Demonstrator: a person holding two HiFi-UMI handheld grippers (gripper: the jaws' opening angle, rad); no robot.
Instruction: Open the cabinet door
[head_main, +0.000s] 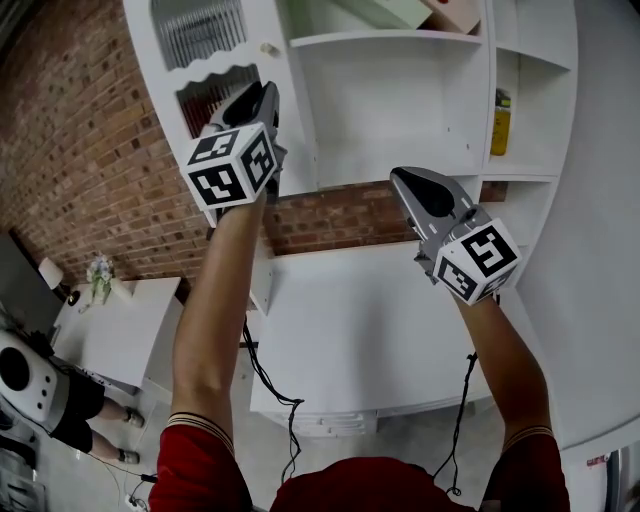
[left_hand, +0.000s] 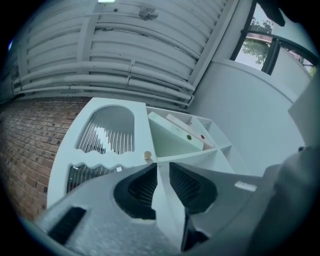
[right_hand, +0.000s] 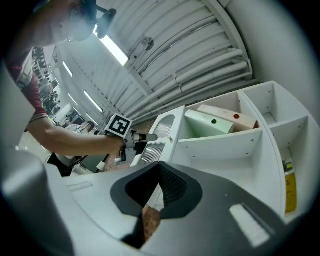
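Note:
The white cabinet door (head_main: 205, 60) with ribbed glass panels stands swung open to the left, its small round knob (head_main: 268, 48) at the door's free edge. My left gripper (head_main: 268, 92) is raised just below that knob, jaws a little apart, nothing between the pads. In the left gripper view the knob (left_hand: 147, 156) sits just beyond the left gripper (left_hand: 162, 167), and the door (left_hand: 107, 135) fills the left. My right gripper (head_main: 398, 178) hangs lower, in front of the open shelves, and is shut and empty. The right gripper view shows the right gripper (right_hand: 160, 166) with pads together.
A green box (head_main: 385, 10) and a pinkish box (head_main: 455, 12) lean on the top shelf. A yellow bottle (head_main: 501, 122) stands in the right side compartment. Below is a white countertop (head_main: 370, 330) against a brick wall (head_main: 90, 150). A person (head_main: 40, 390) stands at lower left.

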